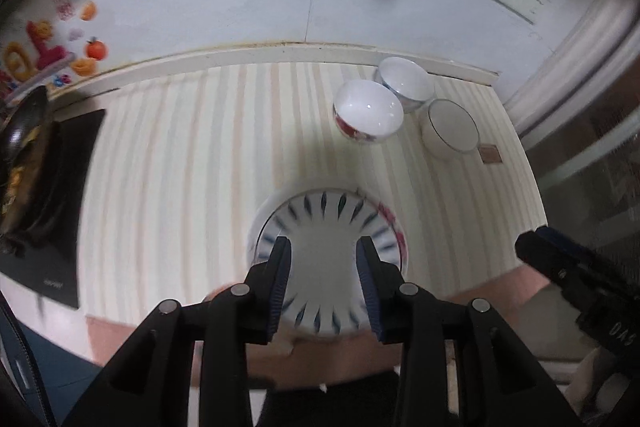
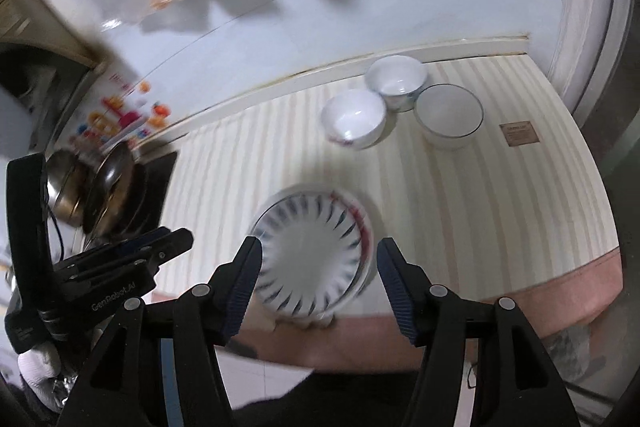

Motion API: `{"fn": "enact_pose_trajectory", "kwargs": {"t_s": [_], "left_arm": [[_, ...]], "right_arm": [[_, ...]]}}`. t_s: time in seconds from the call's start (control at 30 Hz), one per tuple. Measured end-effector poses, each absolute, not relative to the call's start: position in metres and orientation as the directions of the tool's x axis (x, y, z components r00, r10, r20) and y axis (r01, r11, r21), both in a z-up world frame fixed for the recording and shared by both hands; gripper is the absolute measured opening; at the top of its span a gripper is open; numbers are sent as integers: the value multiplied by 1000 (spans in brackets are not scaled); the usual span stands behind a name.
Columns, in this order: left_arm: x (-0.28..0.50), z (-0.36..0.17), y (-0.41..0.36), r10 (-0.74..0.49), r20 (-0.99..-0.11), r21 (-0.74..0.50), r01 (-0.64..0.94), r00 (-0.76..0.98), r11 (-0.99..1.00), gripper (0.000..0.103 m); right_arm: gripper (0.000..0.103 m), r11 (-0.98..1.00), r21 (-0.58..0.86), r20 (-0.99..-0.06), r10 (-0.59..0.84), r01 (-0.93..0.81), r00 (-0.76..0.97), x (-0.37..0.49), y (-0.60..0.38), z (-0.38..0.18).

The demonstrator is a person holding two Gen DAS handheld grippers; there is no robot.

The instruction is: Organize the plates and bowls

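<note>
Both black two-finger grippers — left (image 1: pixel 325 283), right (image 2: pixel 318 277) — are hovering released over the stacked blue-streaked white plates (image 2: pixel 310 259); three white ceramic bowls (image 2: pixel 354 119) are sitting beyond the plates.

Both wrist views look down and forward, close over the striped counter (image 1: pixel 180 155), sharing the stacked plates (image 2: pixel 308 251).

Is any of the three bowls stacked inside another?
No: the three bowls stand side by side on the counter.
</note>
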State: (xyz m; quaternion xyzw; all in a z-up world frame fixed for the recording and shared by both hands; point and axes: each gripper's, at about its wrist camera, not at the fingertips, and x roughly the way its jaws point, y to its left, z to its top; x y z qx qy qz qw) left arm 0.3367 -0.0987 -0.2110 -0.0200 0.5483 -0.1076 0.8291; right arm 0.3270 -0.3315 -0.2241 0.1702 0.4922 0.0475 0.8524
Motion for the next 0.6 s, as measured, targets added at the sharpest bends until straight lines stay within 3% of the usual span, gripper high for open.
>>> {"fn": "enact_pose_trajectory", "kwargs": {"t_s": [0.47,0.6], "left_arm": [[539,-310,-141,-266,-938,-263,46,220,964,31],[576,-350,-161,-270,-953,-266,45,140,963,31]], "right_arm": [[54,881,436,-862,351,185,365,534,-389,-359],[33,908,391,-882,323,150,343,574,-389,-387]]}}
